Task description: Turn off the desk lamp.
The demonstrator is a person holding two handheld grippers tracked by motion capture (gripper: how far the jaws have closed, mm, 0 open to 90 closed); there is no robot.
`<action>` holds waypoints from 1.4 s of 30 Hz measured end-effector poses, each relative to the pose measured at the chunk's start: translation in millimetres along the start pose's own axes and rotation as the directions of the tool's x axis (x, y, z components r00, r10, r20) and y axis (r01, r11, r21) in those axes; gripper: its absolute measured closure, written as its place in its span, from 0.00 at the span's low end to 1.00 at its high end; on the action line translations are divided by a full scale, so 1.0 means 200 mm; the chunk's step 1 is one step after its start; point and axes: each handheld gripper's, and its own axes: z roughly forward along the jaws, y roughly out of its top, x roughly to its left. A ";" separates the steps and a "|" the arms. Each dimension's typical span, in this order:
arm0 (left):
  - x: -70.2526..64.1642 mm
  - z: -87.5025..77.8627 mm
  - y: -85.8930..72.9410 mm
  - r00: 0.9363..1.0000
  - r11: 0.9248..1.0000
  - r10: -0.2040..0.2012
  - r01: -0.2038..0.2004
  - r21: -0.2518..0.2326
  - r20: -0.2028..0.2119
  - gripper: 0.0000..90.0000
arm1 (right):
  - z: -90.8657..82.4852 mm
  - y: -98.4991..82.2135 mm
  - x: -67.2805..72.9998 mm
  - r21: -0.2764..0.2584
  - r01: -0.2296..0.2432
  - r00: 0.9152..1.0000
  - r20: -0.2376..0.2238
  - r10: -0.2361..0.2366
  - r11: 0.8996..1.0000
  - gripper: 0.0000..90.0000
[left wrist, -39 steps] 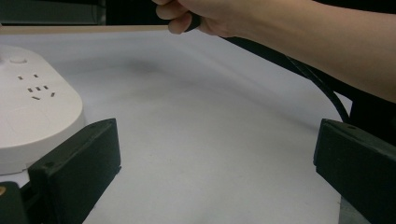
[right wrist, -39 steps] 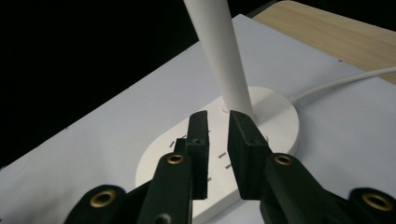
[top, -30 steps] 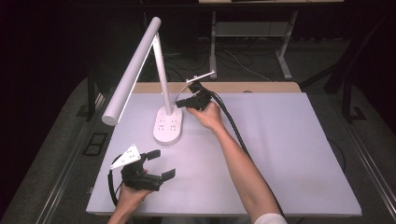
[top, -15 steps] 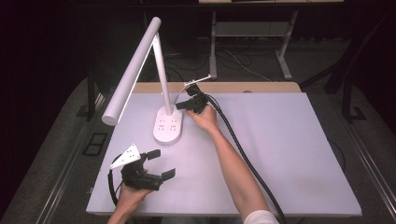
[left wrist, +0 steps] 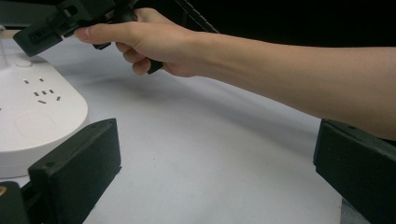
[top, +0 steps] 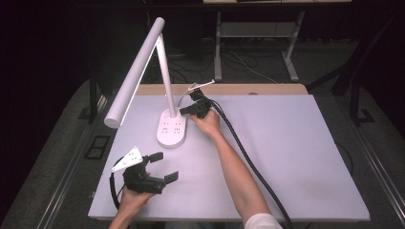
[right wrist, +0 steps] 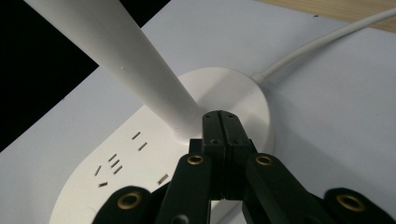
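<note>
A white desk lamp stands at the back left of the table, with an oval base [top: 172, 130] that carries socket slots, an upright stem [top: 164, 76] and a long slanted head [top: 136, 71]. My right gripper [top: 185, 110] is shut with nothing between its jaws, and its tip hovers just over the base beside the foot of the stem [right wrist: 140, 70]. The base [right wrist: 140, 163] lies right under the closed jaws in the right gripper view. My left gripper [top: 164, 166] rests open near the table's front left. Its view looks toward the lamp base [left wrist: 32, 116] and the other hand [left wrist: 154, 42].
The lamp's white cord [right wrist: 322, 42] runs from the base toward the wooden strip [top: 267, 89] at the table's far edge. A thick black cable [top: 248, 157] trails from the right gripper along the forearm. The table's white top [top: 296, 157] spreads out to the right.
The right gripper has moved a little left and down, closer to the lamp's stem and base. The left gripper has stayed where it was.
</note>
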 end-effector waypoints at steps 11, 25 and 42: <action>0.00 0.00 0.00 1.000 1.000 0.002 -0.002 0.001 -0.002 0.00 | 0.04 -0.01 0.03 0.000 0.031 0.999 0.012 -0.031 1.000 1.00; 0.02 0.00 0.00 1.000 1.000 -0.003 0.003 0.001 -0.006 0.00 | 0.03 -0.01 0.03 -0.008 0.028 0.999 0.031 -0.028 1.000 1.00; 0.02 0.01 0.00 1.000 1.000 -0.003 0.003 -0.001 -0.011 0.00 | 0.04 -0.02 0.05 0.013 0.057 0.997 0.045 -0.057 0.998 1.00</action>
